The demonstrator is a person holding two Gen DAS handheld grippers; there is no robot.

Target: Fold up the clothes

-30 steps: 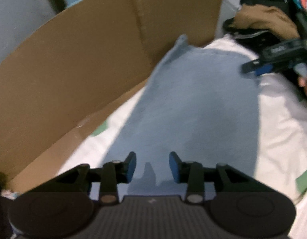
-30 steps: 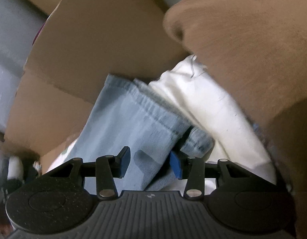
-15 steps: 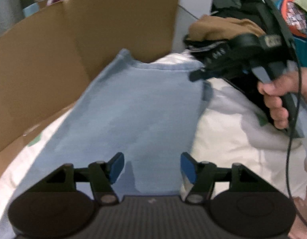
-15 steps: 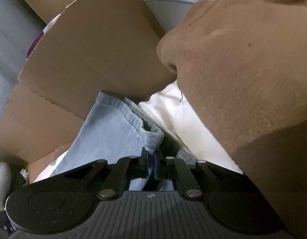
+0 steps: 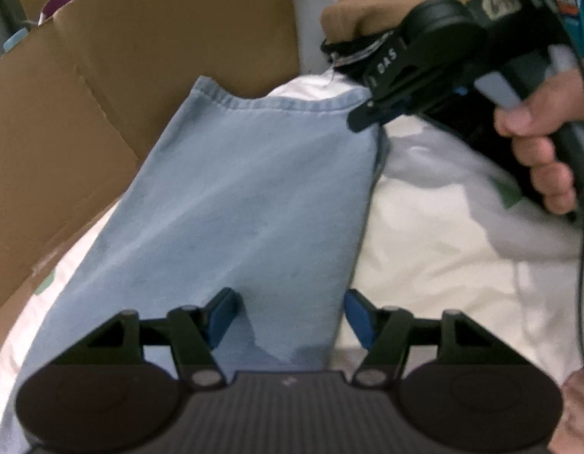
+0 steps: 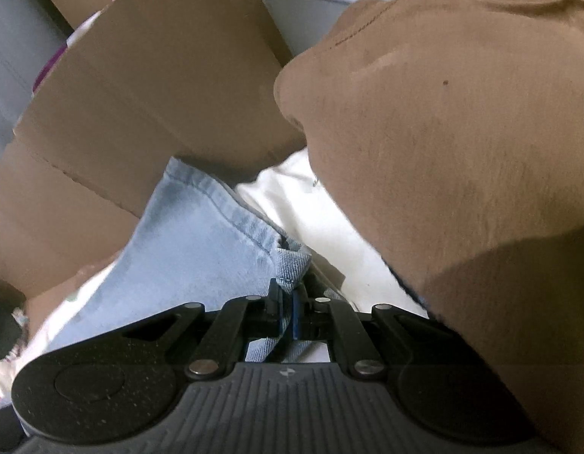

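A light blue denim garment (image 5: 250,204) lies flat along the white bedding (image 5: 443,249), its hemmed end toward the cardboard. My left gripper (image 5: 290,314) stands open just above the near part of the cloth, its right finger at the garment's right edge, nothing pinched. In the left wrist view my right gripper (image 5: 362,119), held by a hand (image 5: 538,143), is closed on the far right corner of the hem. The right wrist view shows that gripper (image 6: 286,300) shut on the denim corner (image 6: 292,265), with the hem (image 6: 223,204) running off to the upper left.
A tall cardboard wall (image 5: 121,94) borders the left and far side of the cloth. A brown garment (image 6: 443,132) bulges close on the right, over dark clothes (image 5: 352,49). A cable (image 5: 583,227) hangs from the right gripper. White bedding spreads to the right.
The right gripper closed on the denim hem corner. My left gripper opened wider and slid right along the garment toward its right edge, so the right gripper looms closer in its view.
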